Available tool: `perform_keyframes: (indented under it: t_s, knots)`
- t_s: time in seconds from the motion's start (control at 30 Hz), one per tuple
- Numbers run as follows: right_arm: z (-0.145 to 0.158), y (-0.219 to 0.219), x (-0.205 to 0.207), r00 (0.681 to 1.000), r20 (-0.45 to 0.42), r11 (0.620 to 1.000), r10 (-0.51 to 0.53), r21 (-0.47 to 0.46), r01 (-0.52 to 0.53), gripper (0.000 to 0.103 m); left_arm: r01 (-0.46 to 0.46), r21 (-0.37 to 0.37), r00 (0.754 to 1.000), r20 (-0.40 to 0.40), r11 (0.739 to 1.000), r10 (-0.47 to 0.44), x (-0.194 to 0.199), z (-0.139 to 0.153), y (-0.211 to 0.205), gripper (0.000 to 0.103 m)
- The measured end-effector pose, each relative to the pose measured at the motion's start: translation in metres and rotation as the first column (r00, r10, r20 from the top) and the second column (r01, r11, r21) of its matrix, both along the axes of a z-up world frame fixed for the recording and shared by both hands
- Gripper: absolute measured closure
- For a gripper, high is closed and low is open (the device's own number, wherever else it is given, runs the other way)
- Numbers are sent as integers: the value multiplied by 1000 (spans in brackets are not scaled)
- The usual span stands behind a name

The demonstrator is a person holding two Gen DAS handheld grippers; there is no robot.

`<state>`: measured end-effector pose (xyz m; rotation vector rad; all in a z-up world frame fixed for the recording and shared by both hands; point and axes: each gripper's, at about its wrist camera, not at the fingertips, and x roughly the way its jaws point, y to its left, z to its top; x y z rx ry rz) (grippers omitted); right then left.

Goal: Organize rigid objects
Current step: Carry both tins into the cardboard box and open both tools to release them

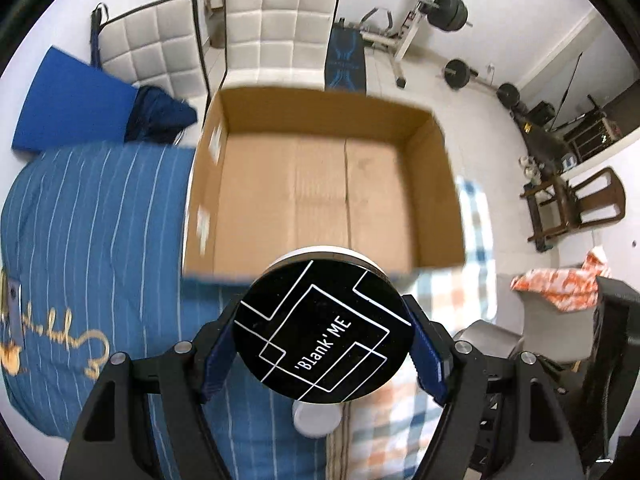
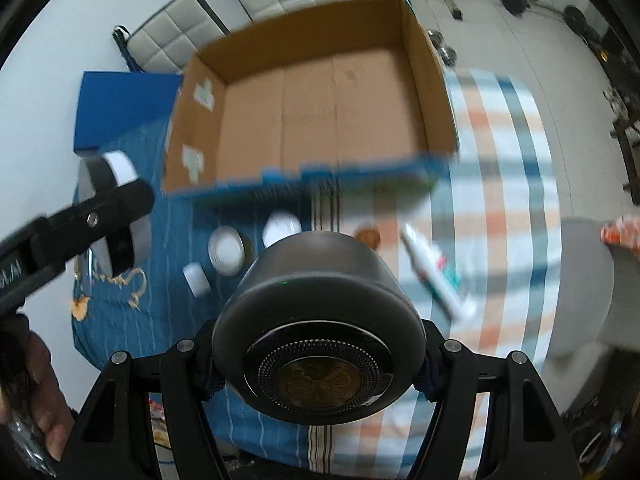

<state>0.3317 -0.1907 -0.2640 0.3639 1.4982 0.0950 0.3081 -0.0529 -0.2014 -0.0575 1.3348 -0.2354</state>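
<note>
Cardboard fills both views: an open box (image 1: 320,184) is set on a bed, over a blue striped cover (image 1: 100,220) and beside a checked blanket (image 2: 508,184), and only bare flaps are seen inside it.

A round black tin (image 1: 323,330) lettered 'Blank'ME is pinched at its sides by the left hand-held gripper (image 1: 323,340), its blue pads (image 1: 218,356) pressed against the rim. The tin is held above the bed, just short of the box's near wall. A small white cap (image 1: 316,420) is seen on the bed below it.

A dark grey round case (image 2: 318,344) with a meshed, brass-coloured face is clamped between the fingers of the right hand-held gripper (image 2: 318,376). It is held above the bed, on the near side of the box.

From the right wrist view, the left hand-held gripper (image 2: 116,204) with its tin (image 2: 108,176) is seen at the left of the box, and part of a hand (image 2: 44,408) at the lower left edge.

Scattered on the bed near the box are a shallow white jar (image 2: 226,250), a white lid (image 2: 280,226), a small white pot (image 2: 196,278), a brown round object (image 2: 368,236) and a white tube (image 2: 436,272). All are blurred.

White padded chairs (image 1: 280,20) and weight equipment (image 1: 440,4) are seen behind the box.
</note>
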Motion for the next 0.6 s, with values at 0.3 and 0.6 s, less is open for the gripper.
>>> perform_keyframes:
  t_s: [0.3, 0.6]
  knots:
    - [-21, -12, 146, 999, 26, 997, 34, -65, -33, 30, 35, 33, 999, 9, 999, -35, 123, -13, -18, 29]
    - [-106, -15, 234, 994, -63, 988, 85, -123, -92, 30, 3, -8, 970, -241, 1000, -4, 219, -130, -20, 29]
